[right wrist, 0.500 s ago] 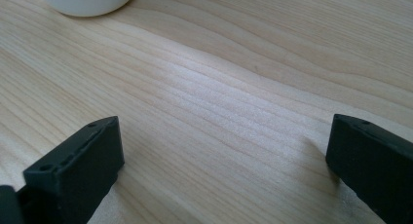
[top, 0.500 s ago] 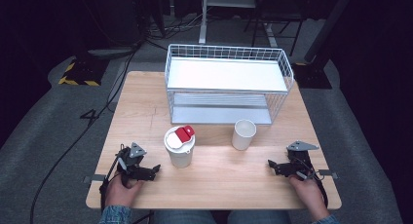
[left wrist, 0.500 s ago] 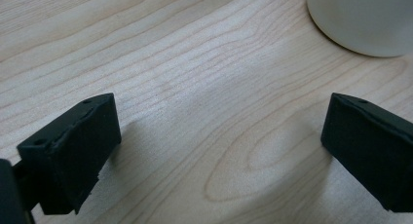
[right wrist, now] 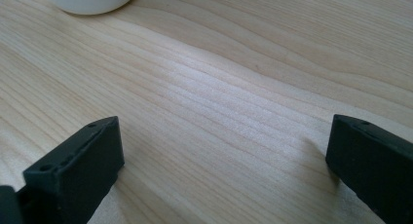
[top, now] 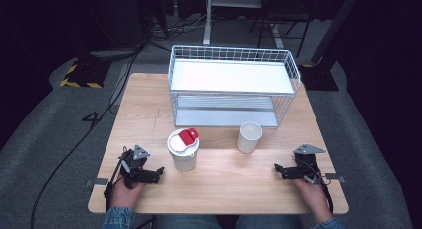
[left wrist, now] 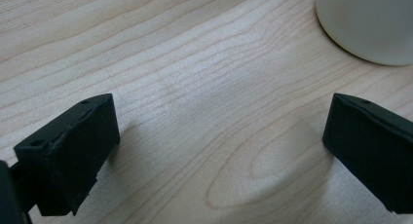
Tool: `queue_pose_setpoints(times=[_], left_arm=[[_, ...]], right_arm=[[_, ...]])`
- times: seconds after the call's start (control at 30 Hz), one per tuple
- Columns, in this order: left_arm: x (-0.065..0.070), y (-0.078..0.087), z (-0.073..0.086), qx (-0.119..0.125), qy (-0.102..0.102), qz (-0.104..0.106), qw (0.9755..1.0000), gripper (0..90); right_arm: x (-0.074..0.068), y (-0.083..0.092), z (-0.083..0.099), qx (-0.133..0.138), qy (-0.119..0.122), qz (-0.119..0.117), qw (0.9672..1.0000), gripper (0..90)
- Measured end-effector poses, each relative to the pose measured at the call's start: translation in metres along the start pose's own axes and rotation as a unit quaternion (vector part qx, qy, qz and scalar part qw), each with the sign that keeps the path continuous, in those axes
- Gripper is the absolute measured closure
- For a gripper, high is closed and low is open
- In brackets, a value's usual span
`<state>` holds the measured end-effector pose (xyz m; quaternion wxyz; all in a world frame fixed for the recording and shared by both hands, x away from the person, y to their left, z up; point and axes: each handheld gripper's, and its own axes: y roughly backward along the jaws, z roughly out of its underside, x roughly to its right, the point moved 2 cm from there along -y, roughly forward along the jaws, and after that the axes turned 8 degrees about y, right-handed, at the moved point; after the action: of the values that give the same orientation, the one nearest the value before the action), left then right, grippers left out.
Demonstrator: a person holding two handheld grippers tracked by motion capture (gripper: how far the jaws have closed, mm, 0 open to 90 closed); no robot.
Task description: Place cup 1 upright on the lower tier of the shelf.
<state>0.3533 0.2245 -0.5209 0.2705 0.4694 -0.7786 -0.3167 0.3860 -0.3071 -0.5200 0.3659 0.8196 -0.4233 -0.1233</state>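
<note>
A white cup with a lid [top: 183,150] stands on the wooden table [top: 144,109], a little left of the middle and toward the near edge. Its body is plain white and tapers slightly toward the base; the lid is white and round, with a red flap lying across its far right part. In the left gripper view the lower curve of the cup's white wall [left wrist: 370,24] shows at the top right corner, with bare wood grain below it.

The left gripper [top: 155,173] rests near the near left corner of the table, held in a hand [top: 125,190], just beside the lidded cup but not touching it. Its jaws are spread wide with only tabletop between them.

An open white cup [top: 248,137] with no lid stands right of the middle, in front of the white wire rack [top: 234,84] that fills the far half of the table. Its base [right wrist: 90,0] shows at the top left of the right gripper view.

The right gripper [top: 278,170] lies near the near right corner, well apart from both cups, jaws likewise wide apart over bare wood
</note>
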Motion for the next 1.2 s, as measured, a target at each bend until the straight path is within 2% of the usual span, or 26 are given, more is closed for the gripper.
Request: queue_pose_setpoints(times=[0.23,0.37,0.47,0.73,0.87,1.2], left_arm=[[0.000,0.000,0.000,0.002,0.001,-0.001,1.0000,0.6],[0.000,0.000,0.000,0.002,0.002,-0.001,1.0000,0.6],[0.000,0.000,0.000,0.001,0.002,-0.002,1.0000,0.6],[0.000,0.000,0.000,0.001,0.002,-0.002,1.0000,0.6],[0.000,0.000,0.000,0.001,0.002,-0.002,1.0000,0.6],[0.000,0.000,0.000,0.001,0.002,-0.002,1.0000,0.6]], right_arm=[[-0.001,0.000,0.000,0.001,-0.002,0.002,1.0000,0.8],[-0.004,0.002,-0.002,0.005,0.010,0.002,0.9999,0.9],[-0.006,0.008,-0.007,0.023,0.015,-0.001,0.9996,0.9],[-0.012,0.017,-0.019,0.045,0.022,-0.015,0.9986,0.9],[-0.014,0.023,-0.027,0.062,0.026,-0.013,0.9976,0.9],[-0.022,0.025,-0.046,0.089,0.032,-0.029,0.9951,0.9]])
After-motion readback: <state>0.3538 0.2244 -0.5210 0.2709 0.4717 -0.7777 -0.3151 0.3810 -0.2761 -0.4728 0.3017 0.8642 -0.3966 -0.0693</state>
